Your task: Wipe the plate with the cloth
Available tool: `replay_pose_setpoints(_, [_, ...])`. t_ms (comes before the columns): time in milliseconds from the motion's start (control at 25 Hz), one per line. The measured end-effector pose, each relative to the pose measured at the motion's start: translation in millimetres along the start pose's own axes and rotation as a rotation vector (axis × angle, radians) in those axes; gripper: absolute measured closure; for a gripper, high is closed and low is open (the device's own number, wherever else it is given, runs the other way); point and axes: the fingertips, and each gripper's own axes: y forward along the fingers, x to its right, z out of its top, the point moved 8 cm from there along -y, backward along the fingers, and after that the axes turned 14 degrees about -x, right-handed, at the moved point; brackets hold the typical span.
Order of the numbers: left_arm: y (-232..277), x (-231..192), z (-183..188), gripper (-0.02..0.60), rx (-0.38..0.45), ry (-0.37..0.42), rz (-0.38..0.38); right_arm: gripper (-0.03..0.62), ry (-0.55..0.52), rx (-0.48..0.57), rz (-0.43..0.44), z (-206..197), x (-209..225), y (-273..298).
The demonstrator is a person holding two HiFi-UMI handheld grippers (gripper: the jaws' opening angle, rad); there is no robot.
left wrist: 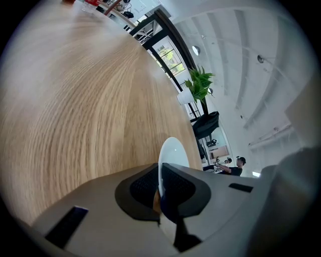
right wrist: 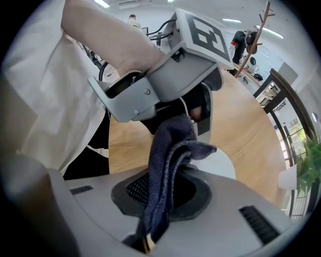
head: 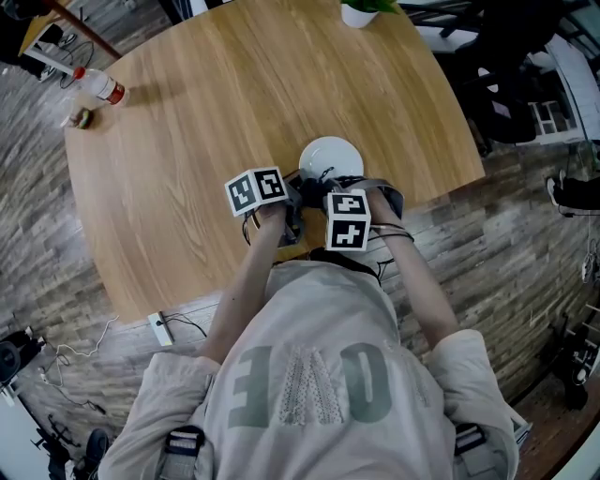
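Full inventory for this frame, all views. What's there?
table: 1, light wood, round, under everything
plate: 1, white, near edge of table, rim in left gripper
cloth: 1, dark blue, in right gripper, by the plate
bottle: 1, clear with red, lying at table's far left
potted plant: 1, green in white pot, table's far edge
power strip: 1, white, floor by table
left gripper: grey, shut on plate
right gripper: grey, shut on cloth
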Motion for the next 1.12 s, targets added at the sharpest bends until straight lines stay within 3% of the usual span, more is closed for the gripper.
replay_pose_setpoints(200, [-2.7,0.9,-2.3,0.551,-0.004,0.025,-0.022,0.536,0.023,0.011,-0.008,-4.6,3.2,-5.9])
replay_pose_setpoints(480, [-14.1,1.6,-3.7,0.422,0.010,0.013,-0.095,0.536,0.097,0.004,-0.014,-24.8,14.7,-10.5])
replay_pose_setpoints(640, [-31.7,-7.3,0.5,0.411,0.045,0.027,-0.064,0.536,0.186,0.026,-0.064,-31.7,40.8,-16.6])
replay_pose_setpoints(680, [-35.3,-11.8,0.8,0.419,0.049,0.037,-0.032,0.534,0.207,0.032,-0.087,-31.9,50.3,-17.9])
replay_pose_setpoints(720, [-37.7,-16.6,0.7,0.462,0.051,0.044,0.003,0.534,0.223,0.036,-0.114,-31.7,60.3,-18.4])
replay_pose_setpoints(760, [-39.0,-21.0,0.2,0.549,0.053,0.043,0.031,0.536,0.235,0.039,-0.140,-31.1,69.5,-18.1])
replay_pose_setpoints(800, [-39.7,-24.3,-0.3,0.577,0.057,0.031,0.044,0.536,0.242,0.040,-0.157,-29.5,77.1,-17.2])
replay_pose_setpoints(920, [-41.2,-28.2,-0.1,0.577,0.075,-0.013,0.041,0.536,0.244,0.042,-0.161,-18.2,91.9,-13.2])
replay_pose_setpoints(1120, [-37.6,-25.3,1.2,0.577,0.047,0.018,0.062,0.534,0.221,-0.001,-0.152,-1.1,99.7,2.7])
